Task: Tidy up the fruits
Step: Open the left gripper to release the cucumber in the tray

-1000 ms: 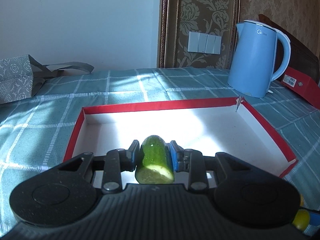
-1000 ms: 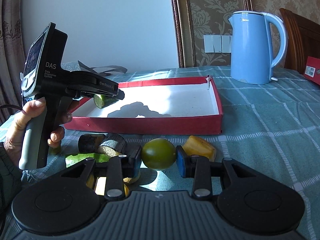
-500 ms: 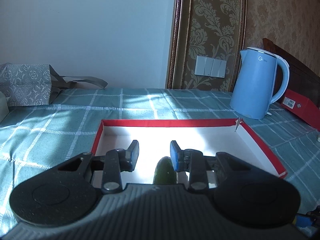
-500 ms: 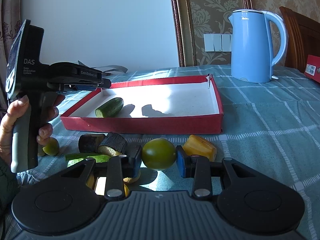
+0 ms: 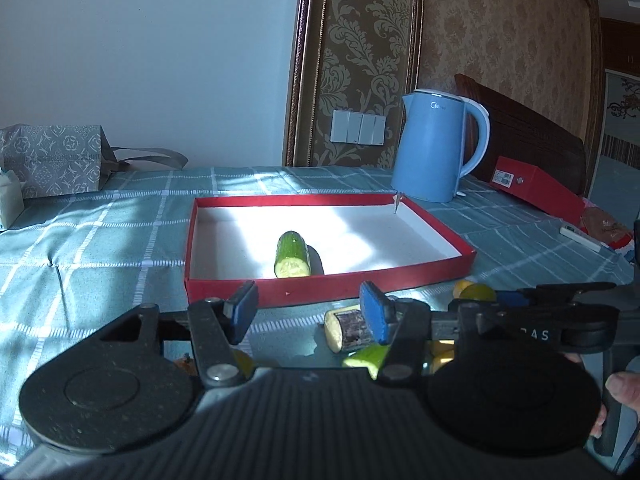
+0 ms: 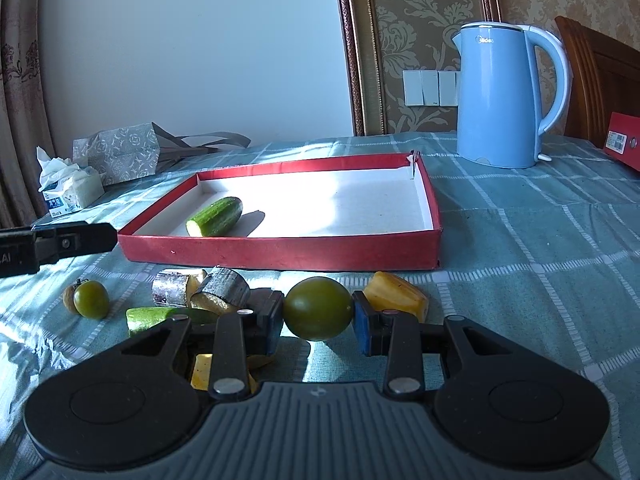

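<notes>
- One shallow red cardboard tray with a white floor (image 6: 280, 256) is sitting on the tabletop.
- One green cucumber half (image 6: 216, 217) is lying inside it.
- Two round green fruits are showing: a large one (image 6: 318, 308) and a small one (image 6: 91, 299).
- Two dark-skinned cut chunks (image 6: 170, 288) (image 6: 220, 291) are lying together.
- One yellow wedge (image 6: 396, 299) is lying nearby.
- One pale blue electric kettle (image 6: 500, 96) is standing behind.

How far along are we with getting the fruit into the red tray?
Early. Done: one cucumber piece lies inside the red tray, nothing else in it. In hand: the right hand-held gripper is shut on a round green fruit in front of the tray. The left hand-held gripper is open and empty. Left on the cloth: a yellow chunk, two dark-skinned pieces, another cucumber piece, a small green fruit.
</notes>
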Demonstrator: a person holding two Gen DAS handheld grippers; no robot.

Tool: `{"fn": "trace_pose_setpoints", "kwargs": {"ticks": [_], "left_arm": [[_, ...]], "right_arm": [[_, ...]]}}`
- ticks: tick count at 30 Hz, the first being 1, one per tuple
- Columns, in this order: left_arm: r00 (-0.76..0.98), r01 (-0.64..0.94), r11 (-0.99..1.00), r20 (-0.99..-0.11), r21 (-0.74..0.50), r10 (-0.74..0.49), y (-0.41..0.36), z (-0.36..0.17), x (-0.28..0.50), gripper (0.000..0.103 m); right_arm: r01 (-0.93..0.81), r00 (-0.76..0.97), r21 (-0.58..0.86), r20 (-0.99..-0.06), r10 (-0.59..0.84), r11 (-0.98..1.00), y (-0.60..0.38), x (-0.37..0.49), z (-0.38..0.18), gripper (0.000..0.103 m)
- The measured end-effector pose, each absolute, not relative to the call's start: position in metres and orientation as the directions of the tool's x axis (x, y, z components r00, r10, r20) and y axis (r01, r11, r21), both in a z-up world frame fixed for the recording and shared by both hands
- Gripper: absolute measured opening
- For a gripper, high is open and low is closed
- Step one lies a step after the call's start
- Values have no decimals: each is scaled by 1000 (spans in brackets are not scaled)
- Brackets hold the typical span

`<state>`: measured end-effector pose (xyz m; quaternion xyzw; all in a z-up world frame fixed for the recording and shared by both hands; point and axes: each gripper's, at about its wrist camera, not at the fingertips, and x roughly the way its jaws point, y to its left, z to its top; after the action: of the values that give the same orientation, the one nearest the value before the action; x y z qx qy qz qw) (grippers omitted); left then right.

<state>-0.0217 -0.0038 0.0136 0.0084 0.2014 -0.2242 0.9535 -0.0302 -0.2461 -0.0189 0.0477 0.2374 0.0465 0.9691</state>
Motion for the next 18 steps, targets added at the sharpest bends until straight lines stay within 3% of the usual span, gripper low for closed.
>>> {"fn": "trace_pose_setpoints", "kwargs": {"ticks": [4,12,14,16,18], "left_arm": [[788,468,879,-406,-91,-462,-4,4,-29,52],[782,451,891,-457,-55,-424,-11,-7,-22,51],[777,455,889,-466,-50,-424,-13,-9,-22,56],[790,440,898,-462,-33,-404,-14,-10,-22,73],[785,447,894,-462,-36,-412,-15,-11,-23,79]], "right_arm": [[-63,886,110,-452,106,992,-246,-31,-19,35],[-59,901,62,-425,80,996,-240,-36,-16,35],[-54,903,66,-423,77,996,-240,-37,-15,35],[-54,902,59,-425,74,997,-239,-36,-16,35],[-56,902,49,-425,72,997,-238,-36,-15,35]]}}
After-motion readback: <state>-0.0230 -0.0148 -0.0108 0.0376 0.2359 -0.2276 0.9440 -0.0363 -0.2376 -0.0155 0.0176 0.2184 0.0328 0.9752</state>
